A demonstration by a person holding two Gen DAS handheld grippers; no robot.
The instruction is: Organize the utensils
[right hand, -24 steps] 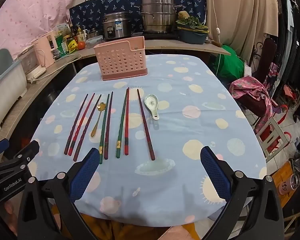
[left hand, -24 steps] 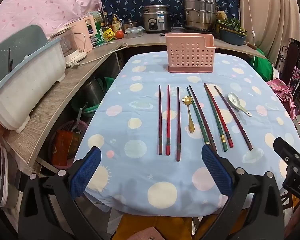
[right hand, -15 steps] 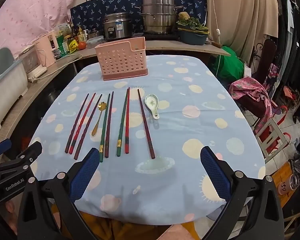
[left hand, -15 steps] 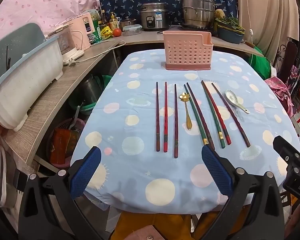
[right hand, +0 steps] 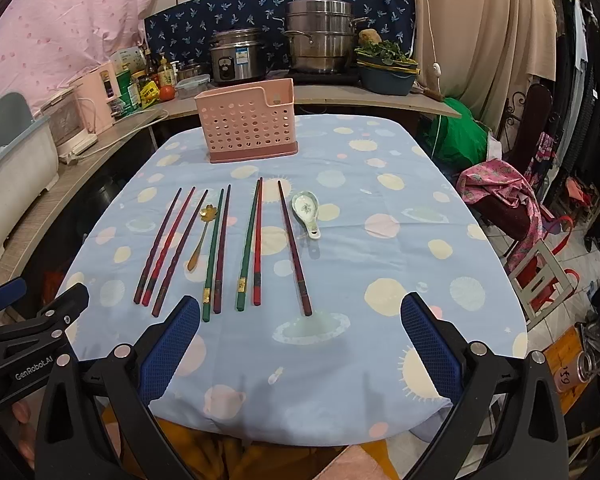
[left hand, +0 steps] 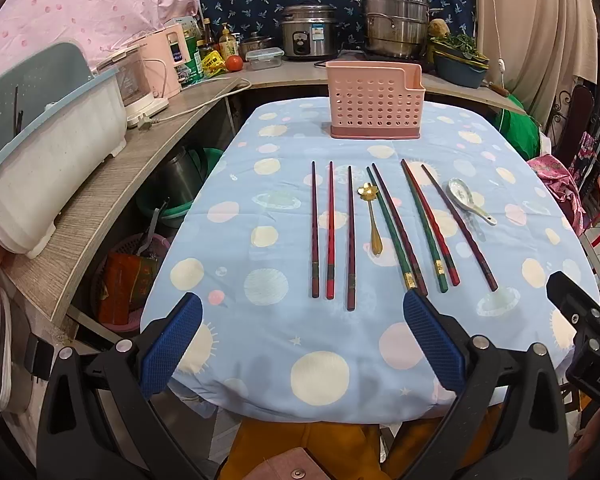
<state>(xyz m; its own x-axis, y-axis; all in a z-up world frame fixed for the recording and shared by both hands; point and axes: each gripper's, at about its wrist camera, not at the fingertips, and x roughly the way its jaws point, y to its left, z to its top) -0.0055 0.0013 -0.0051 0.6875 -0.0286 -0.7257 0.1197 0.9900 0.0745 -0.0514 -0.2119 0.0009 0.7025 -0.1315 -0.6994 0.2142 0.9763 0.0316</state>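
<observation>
Several red, dark and green chopsticks lie side by side on the blue spotted tablecloth. Among them rests a gold spoon, and a white ceramic spoon lies at their right. A pink perforated utensil holder stands upright at the table's far end. My left gripper hovers open over the near edge, below the chopsticks' ends. My right gripper is open too, just short of the chopsticks, with nothing between its fingers.
A wooden counter curves along the left and back with a white bin, a pink appliance, bottles, a rice cooker and steel pots. Chairs and clothes crowd the right side.
Both views have drawn back slightly toward the near edge of the table; the utensils sit a little farther up. Both grippers stay open.
</observation>
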